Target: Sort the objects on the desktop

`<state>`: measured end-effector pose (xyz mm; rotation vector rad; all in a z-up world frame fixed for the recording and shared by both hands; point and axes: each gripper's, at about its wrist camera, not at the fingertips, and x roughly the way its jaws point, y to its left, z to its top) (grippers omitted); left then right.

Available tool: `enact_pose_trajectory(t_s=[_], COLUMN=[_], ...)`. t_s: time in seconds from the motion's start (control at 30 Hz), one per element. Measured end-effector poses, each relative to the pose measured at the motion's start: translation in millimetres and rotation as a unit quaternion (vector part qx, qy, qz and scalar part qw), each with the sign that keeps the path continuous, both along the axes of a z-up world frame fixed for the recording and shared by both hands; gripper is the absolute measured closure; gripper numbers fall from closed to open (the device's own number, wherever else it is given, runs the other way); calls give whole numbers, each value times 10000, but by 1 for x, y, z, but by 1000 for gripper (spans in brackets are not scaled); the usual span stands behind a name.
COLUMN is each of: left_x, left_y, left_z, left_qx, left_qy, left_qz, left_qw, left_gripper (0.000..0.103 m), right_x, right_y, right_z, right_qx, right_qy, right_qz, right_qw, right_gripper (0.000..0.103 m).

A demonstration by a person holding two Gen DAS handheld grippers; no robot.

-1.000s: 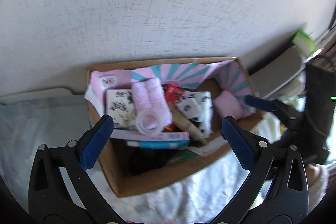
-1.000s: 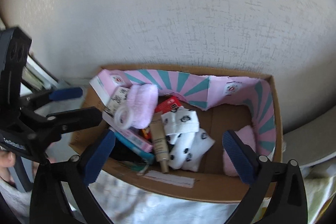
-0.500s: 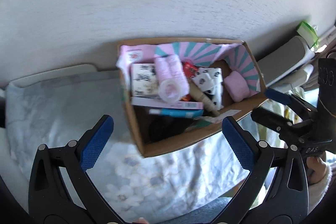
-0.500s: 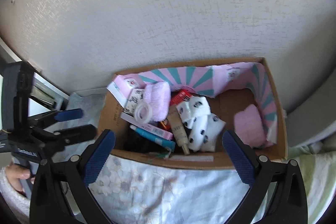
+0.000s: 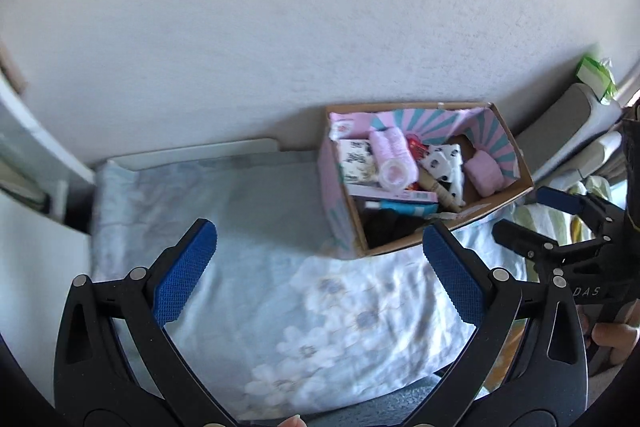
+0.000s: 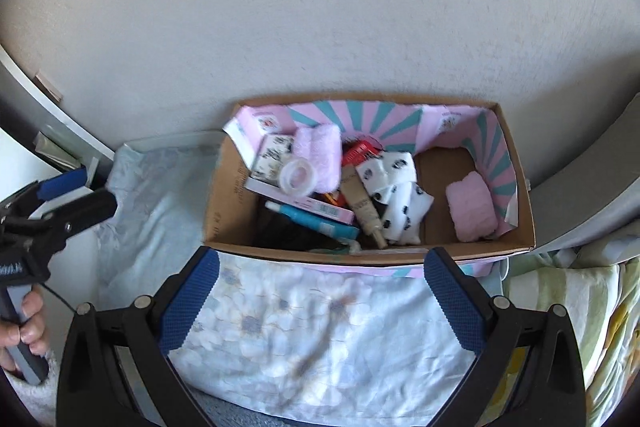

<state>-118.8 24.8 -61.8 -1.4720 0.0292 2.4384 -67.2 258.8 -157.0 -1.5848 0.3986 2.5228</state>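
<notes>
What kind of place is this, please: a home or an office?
Probably a home, perhaps a bedroom: a floral cloth covers the surface by a plain wall, and the cardboard box holds socks and toiletries.

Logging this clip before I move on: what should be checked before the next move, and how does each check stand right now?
1. Left hand-held gripper open and empty: ok.
2. Right hand-held gripper open and empty: ok.
3. Cardboard box upright on the floral cloth, against the wall: ok.
4. Box contents in view, tape roll on top of the pile, pink towel alone at the other end: ok.
5. Loose objects left on the cloth to sort: none seen, but the near edge is hidden; cannot tell.
6. Grippers apart from each other: ok.
</notes>
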Motion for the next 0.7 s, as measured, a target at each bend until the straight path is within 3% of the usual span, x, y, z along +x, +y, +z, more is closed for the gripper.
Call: enact_pose_trajectory(t_s=[0.13,0.4,0.53,0.7], left_x=[12,40,52,66], left_y=[-24,-56,-58,-59], left_z=[17,43,48,56], left_qx=[-269,-124,-153,-310], left_qy=[241,617,695,803], left_qz=[364,494,497,707], left_qw=[9987,9968,9962,9938], left_gripper=[0,0,0,0], right_x=[2,19,28,36], right_y=[-22,-72,-88,-97], right_z=[17,49,51,44], right_qx=[333,822,1049,970], right_qy=[63,458,618,587], right_qz=[-49,-344,-558,-524], right_qw=[9994,9950,9910,9922], right_gripper=[1,1,1,1])
